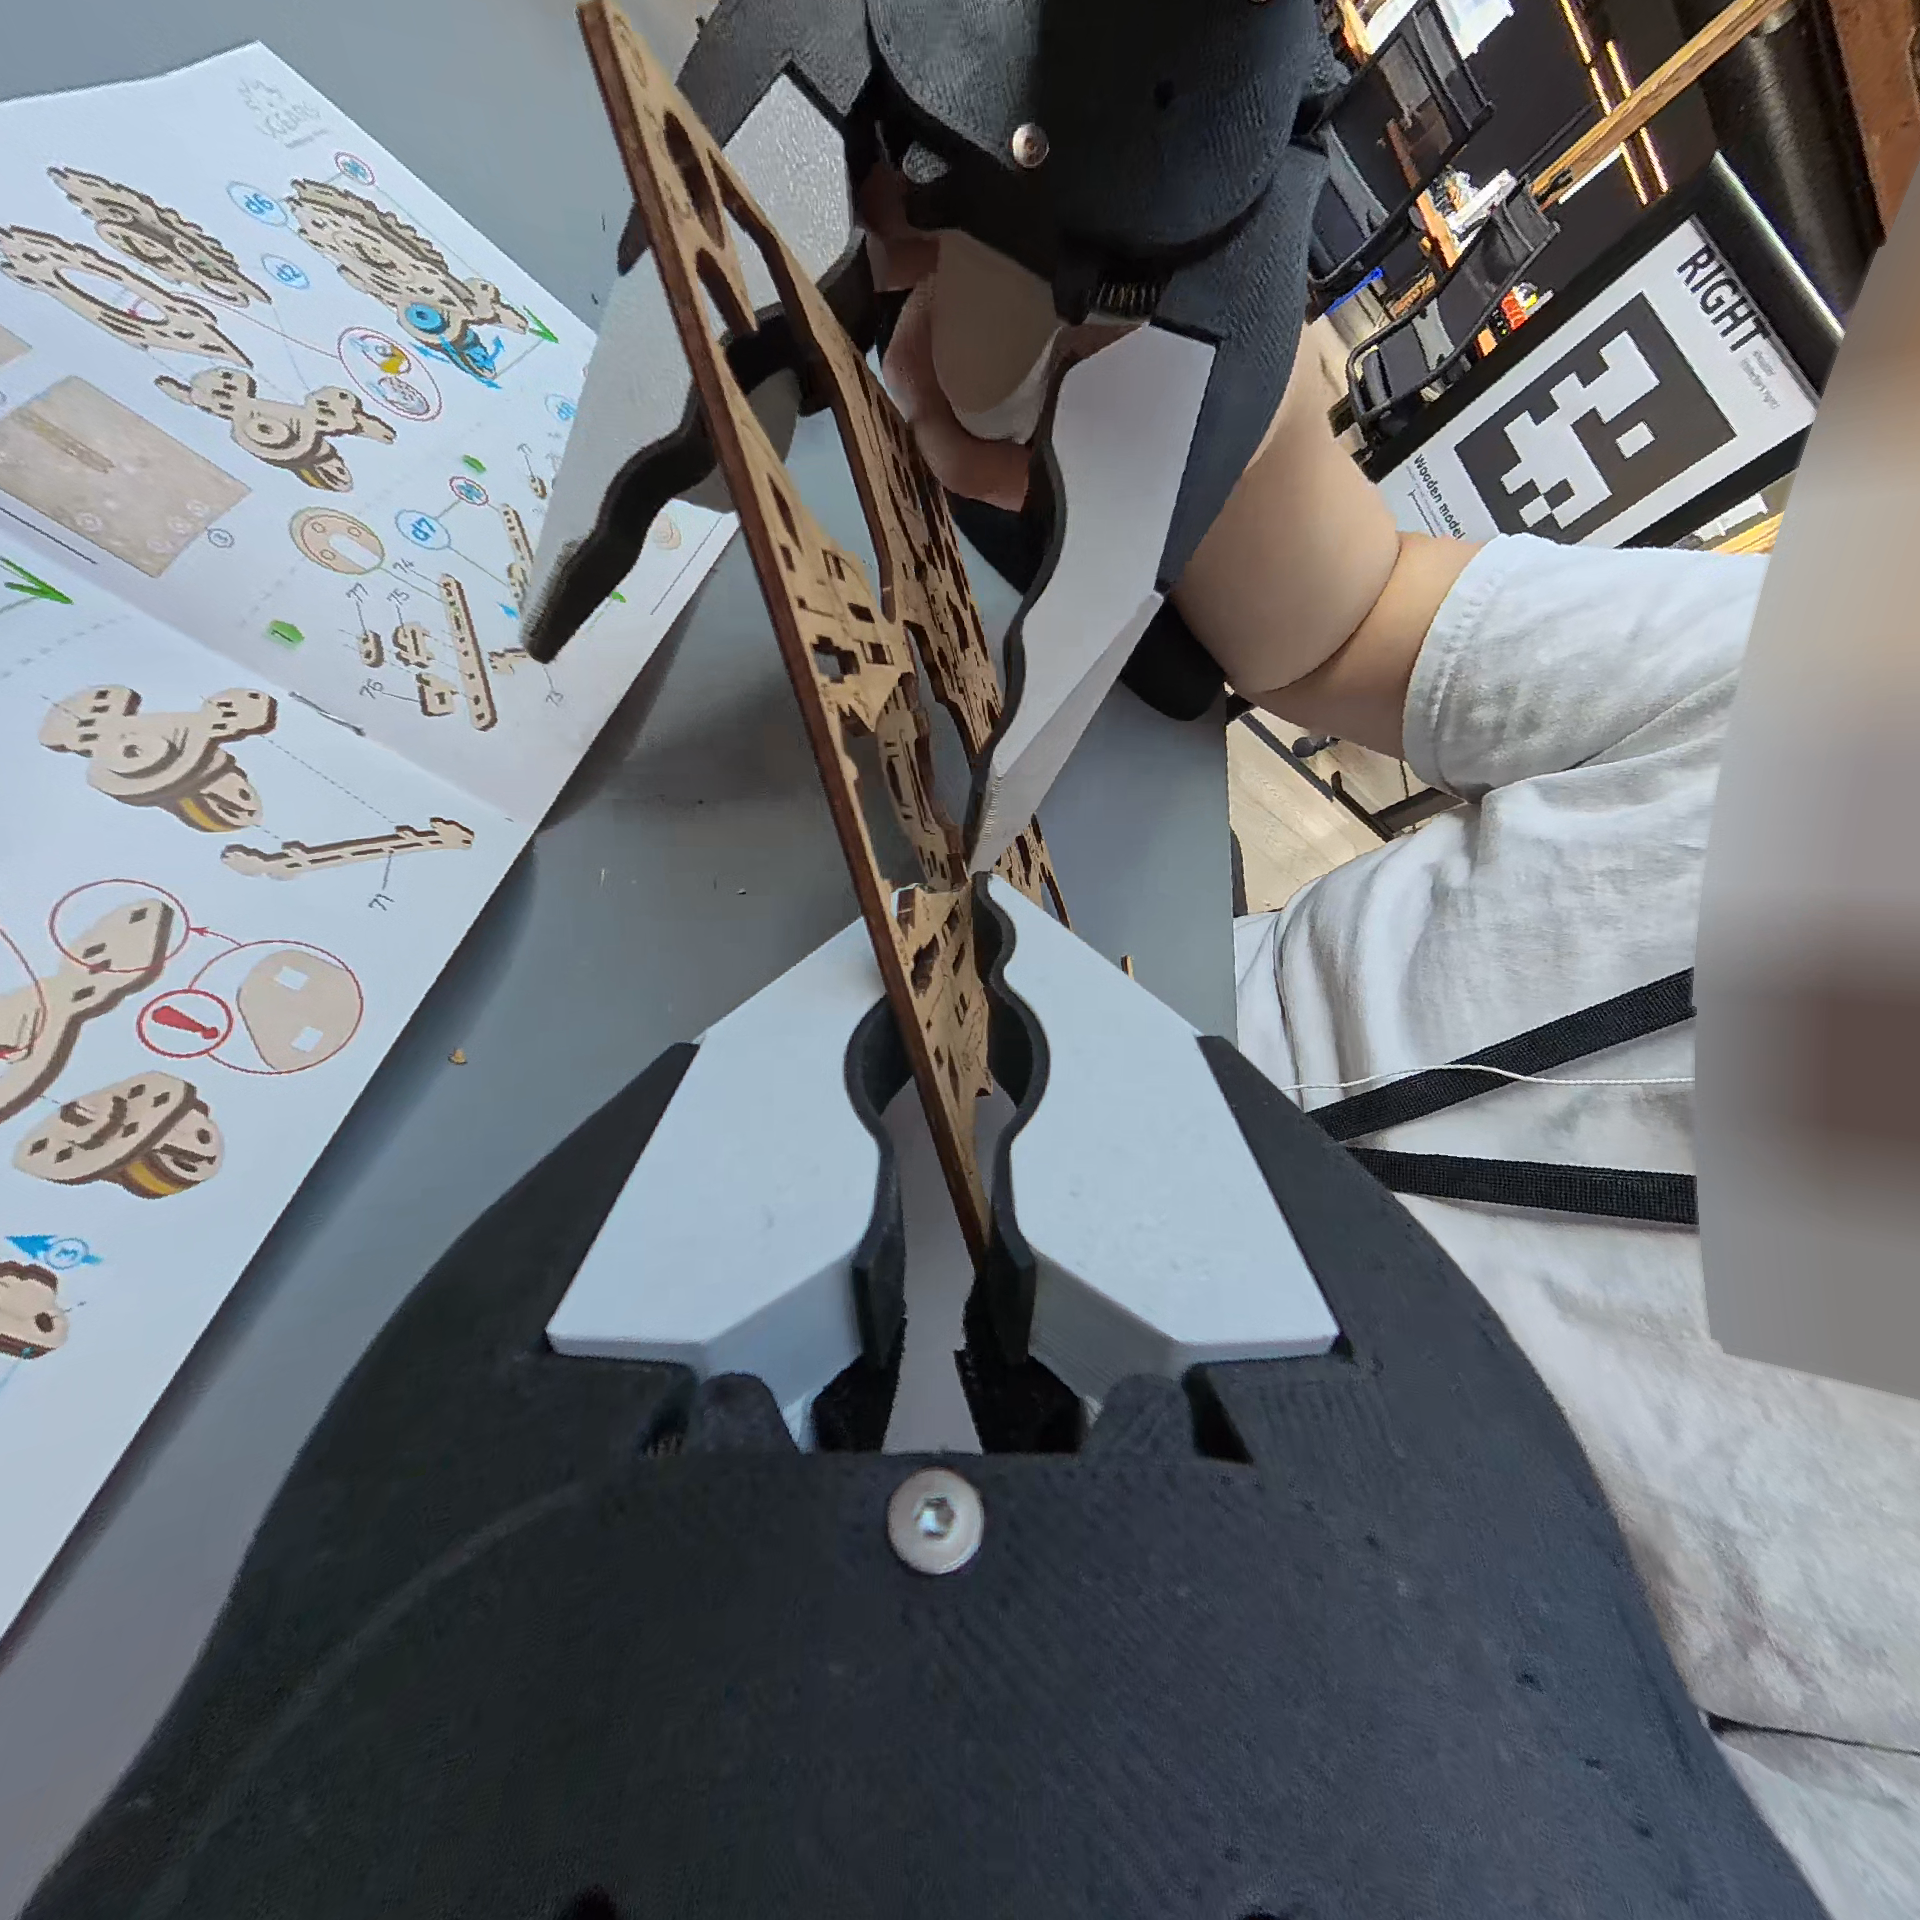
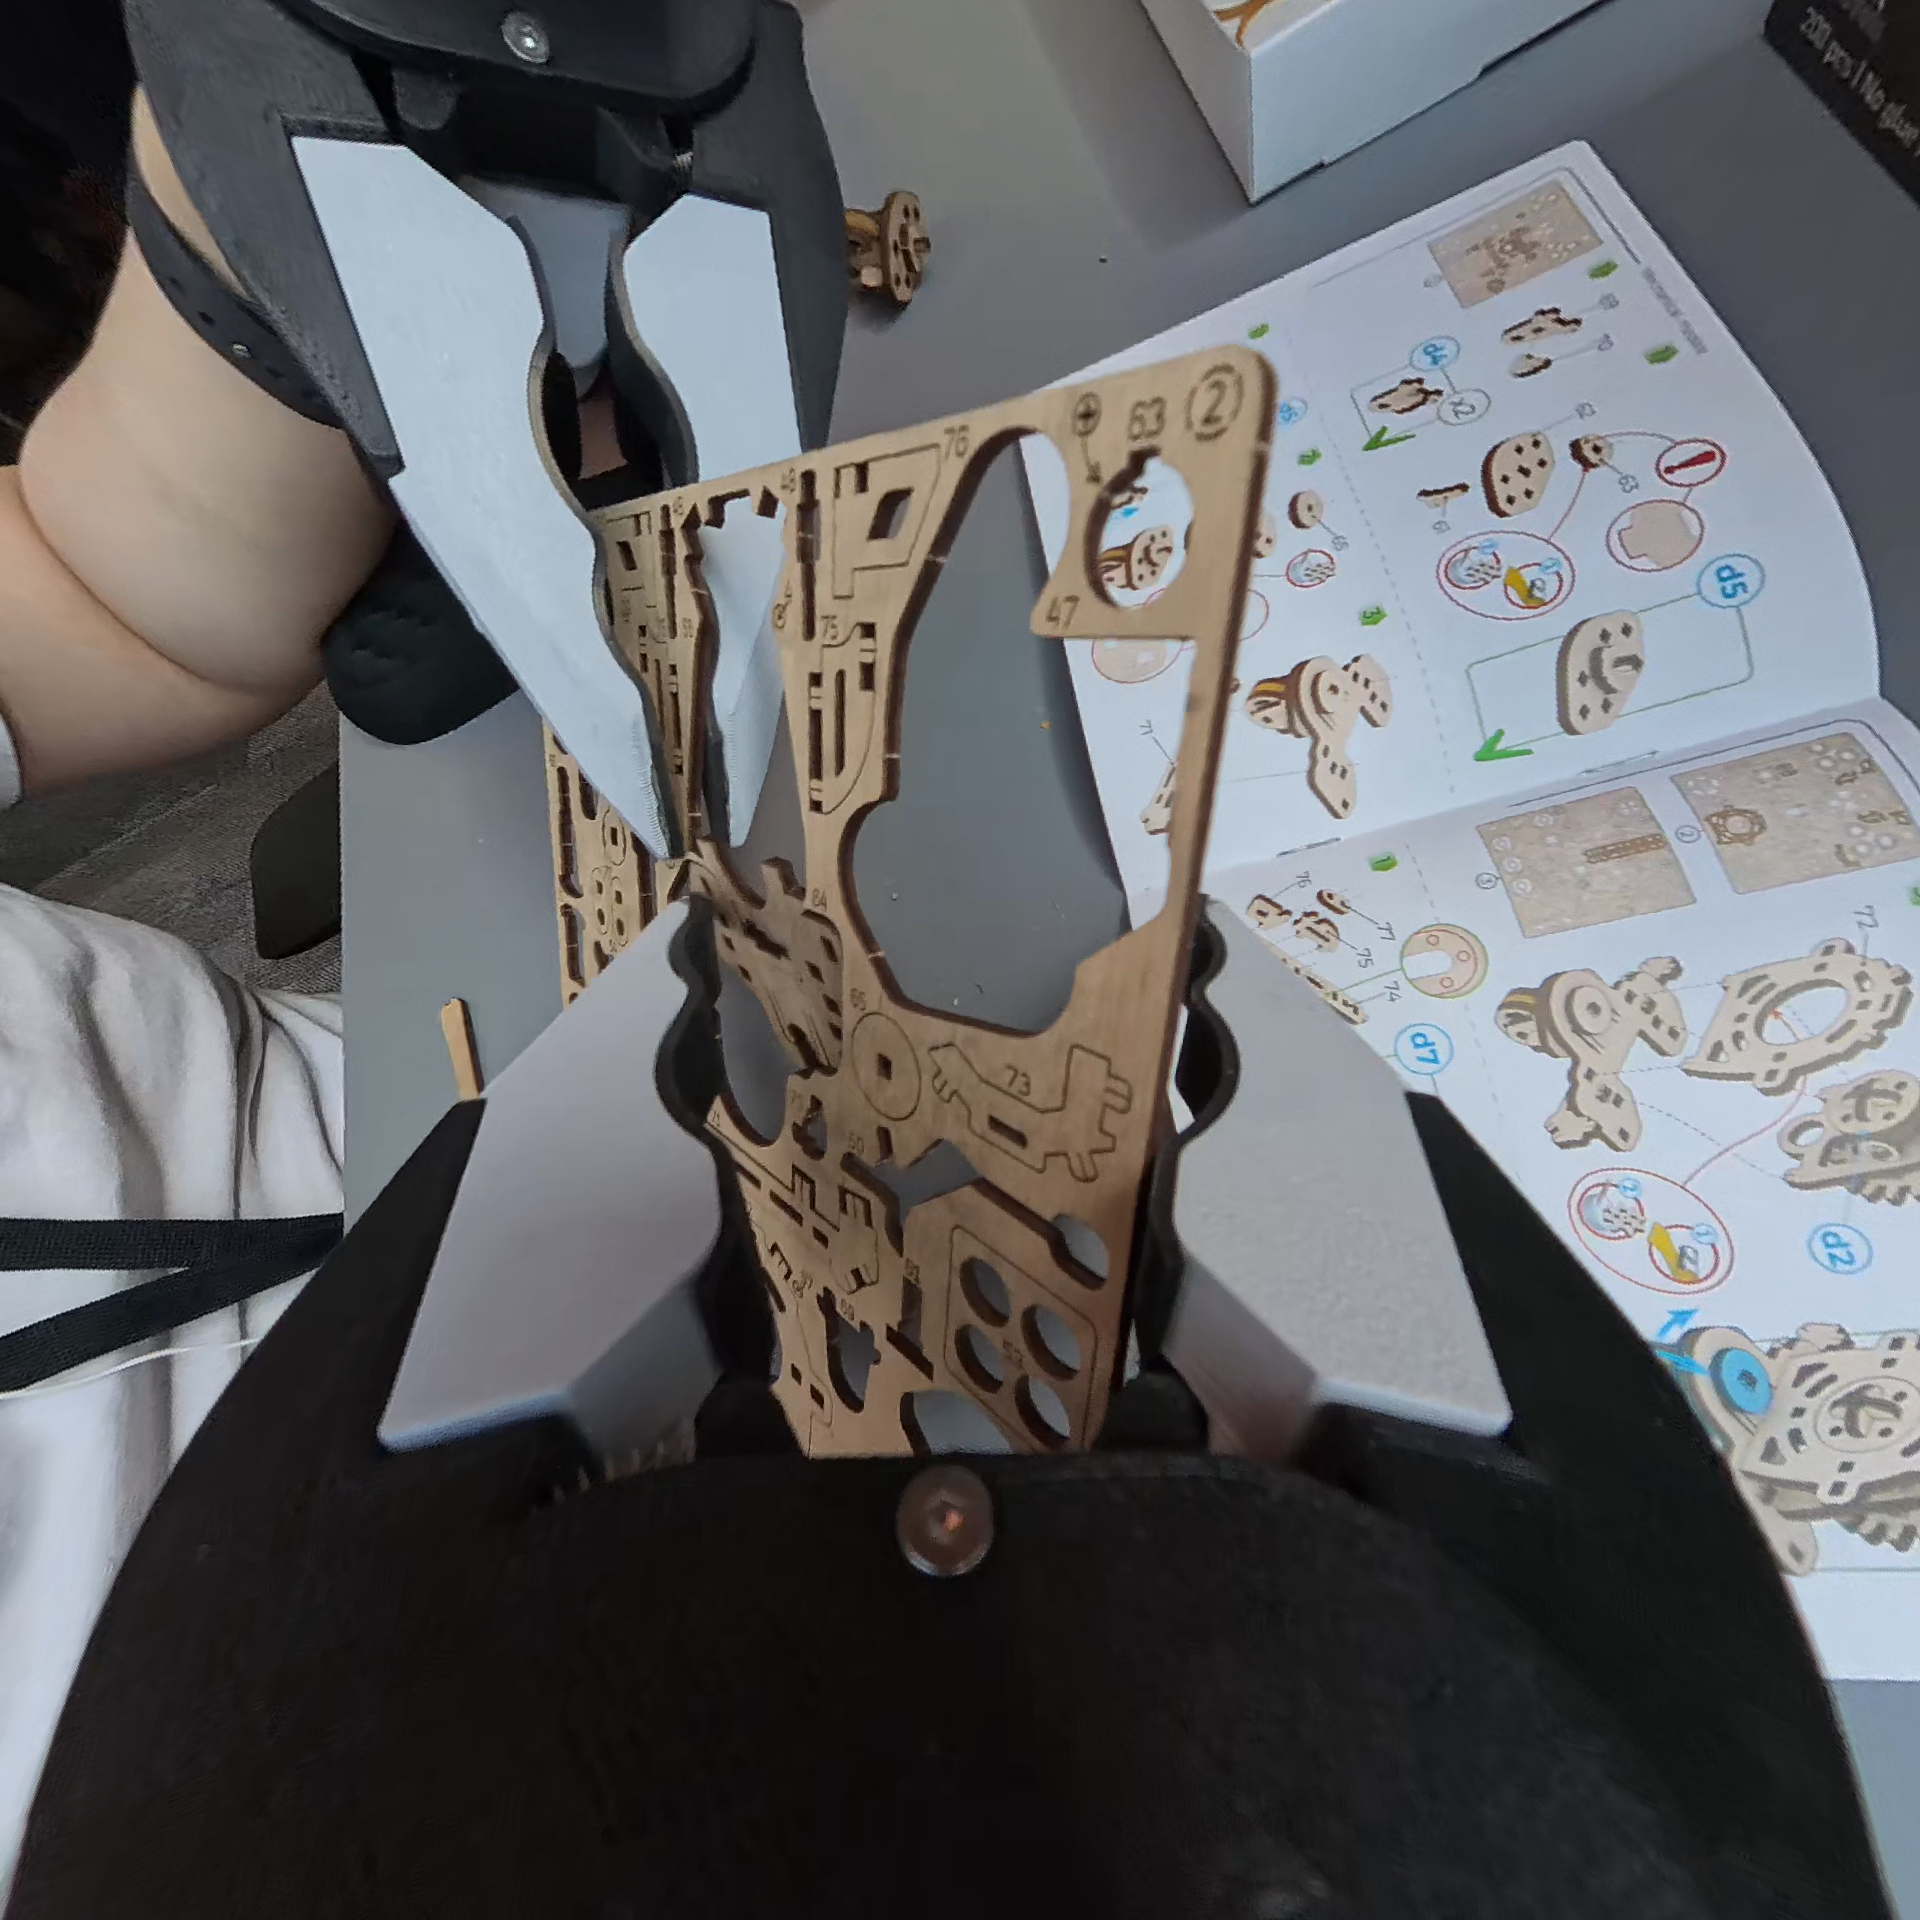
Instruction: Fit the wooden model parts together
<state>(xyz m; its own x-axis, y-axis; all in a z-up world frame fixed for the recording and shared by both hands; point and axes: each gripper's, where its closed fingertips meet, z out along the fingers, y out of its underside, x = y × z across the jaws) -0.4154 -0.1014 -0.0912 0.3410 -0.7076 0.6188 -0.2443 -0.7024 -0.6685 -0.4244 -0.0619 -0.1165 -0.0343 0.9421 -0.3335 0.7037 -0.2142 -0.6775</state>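
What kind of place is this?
Probably a workshop or lab desk for hobby assembly: a grey table with an open instruction booklet, a laser-cut wooden parts sheet, and black shelving behind.

Tan plywood sheet [image 2: 1164, 831] with dark-brown burnt cut lines and scorched edges; grippers black-bodied, left gripper [image 1: 961, 904] and right gripper [image 2: 940, 935] both with pale grey finger blocks edged in black. Grey tabletop [image 1: 644, 935]; white booklet [image 2: 1558, 727] printed with beige part drawings, red circles, blue round tags, green marks; white box [image 2: 1351, 94] at the far edge. White sleeve [image 1: 1558, 883] crossed by black straps [image 1: 1507, 1070]; white sign [image 1: 1621, 416] with a black-and-white block pattern.
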